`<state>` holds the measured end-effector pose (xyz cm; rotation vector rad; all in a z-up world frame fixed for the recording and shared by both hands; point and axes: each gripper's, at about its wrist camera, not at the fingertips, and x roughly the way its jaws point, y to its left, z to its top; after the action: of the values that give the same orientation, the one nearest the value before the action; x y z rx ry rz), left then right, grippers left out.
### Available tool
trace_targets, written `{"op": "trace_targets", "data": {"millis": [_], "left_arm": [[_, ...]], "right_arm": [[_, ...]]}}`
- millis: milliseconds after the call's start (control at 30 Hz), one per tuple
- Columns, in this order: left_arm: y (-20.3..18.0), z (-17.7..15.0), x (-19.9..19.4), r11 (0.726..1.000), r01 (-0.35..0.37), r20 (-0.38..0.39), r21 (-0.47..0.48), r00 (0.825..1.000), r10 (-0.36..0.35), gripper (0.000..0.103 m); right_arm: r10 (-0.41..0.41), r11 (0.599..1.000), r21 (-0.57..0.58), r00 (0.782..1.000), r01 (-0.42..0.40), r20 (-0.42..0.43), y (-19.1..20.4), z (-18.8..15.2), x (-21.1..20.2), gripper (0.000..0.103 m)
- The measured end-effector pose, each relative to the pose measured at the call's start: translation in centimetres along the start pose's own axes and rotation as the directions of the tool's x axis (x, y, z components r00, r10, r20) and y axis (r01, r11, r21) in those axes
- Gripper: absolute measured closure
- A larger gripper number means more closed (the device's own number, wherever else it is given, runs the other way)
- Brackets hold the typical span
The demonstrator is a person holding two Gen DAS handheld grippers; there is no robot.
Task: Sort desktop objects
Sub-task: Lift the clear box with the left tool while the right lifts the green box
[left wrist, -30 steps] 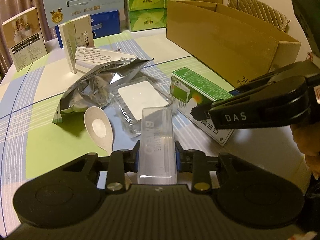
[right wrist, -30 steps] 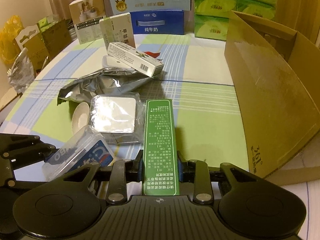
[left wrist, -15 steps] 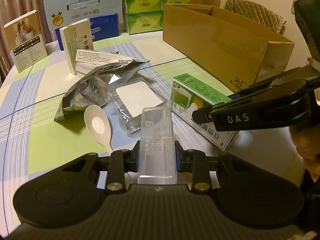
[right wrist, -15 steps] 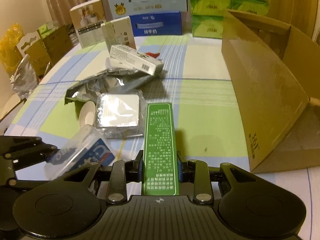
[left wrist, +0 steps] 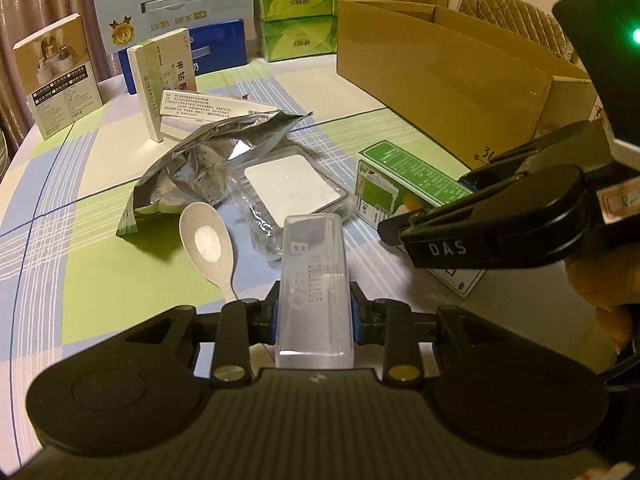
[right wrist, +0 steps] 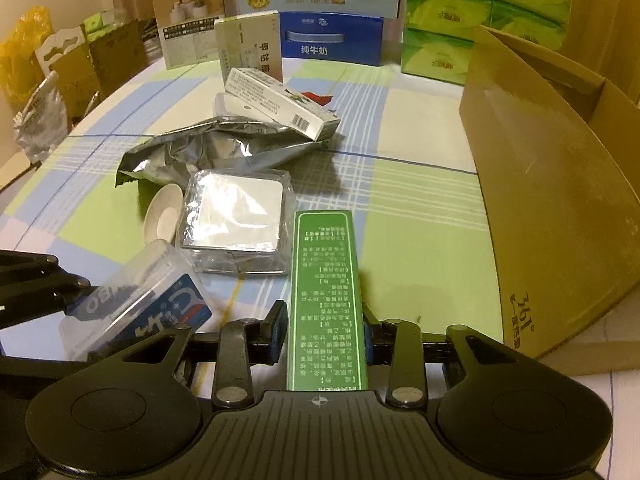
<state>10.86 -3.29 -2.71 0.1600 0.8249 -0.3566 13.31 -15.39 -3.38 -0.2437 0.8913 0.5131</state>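
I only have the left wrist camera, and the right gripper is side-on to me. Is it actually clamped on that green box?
Observer: Yes. The right wrist view shows the right gripper shut on the green box, with its pads on both long sides.
Operator: What's on the side of my clear case that I can't see?
Observer: The clear case has a blue label with white lettering.
Operator: Anything behind the white carton?
Observer: A small red thing lies just beyond it.

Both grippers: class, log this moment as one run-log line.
left gripper: shut on clear plastic case | right gripper: shut on green box | cardboard box: open, on the right
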Motion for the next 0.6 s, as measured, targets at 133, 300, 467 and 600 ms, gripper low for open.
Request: {"op": "trace_targets", "data": {"millis": [133,300,467,600], "left_arm": [[0.1,0.0,-0.1,1.0,0.004,0.006,-0.002,1.0,-0.004,0.077],[0.1,0.0,-0.2,1.0,0.008,0.01,-0.013,1.0,-0.008,0.077],[0.0,0.1,-0.6,1.0,0.012,0.017,-0.028,1.0,-0.012,0.077],[-0.1,0.5,-1.4,0.999,0.012,0.036,-0.033,0.999,-0.011,0.077]], "right_arm": [[0.004,1.0,0.01,1.0,-0.004,0.005,-0.1,-0.1,-0.3,0.075],[0.012,0.999,0.036,0.999,-0.014,0.049,-0.2,-0.2,-1.4,0.075],[0.019,0.998,0.064,0.997,-0.024,0.078,-0.5,-0.2,-2.5,0.075],[0.014,0.997,0.07,0.994,-0.022,0.109,-0.6,-0.1,-3.4,0.075]]}}
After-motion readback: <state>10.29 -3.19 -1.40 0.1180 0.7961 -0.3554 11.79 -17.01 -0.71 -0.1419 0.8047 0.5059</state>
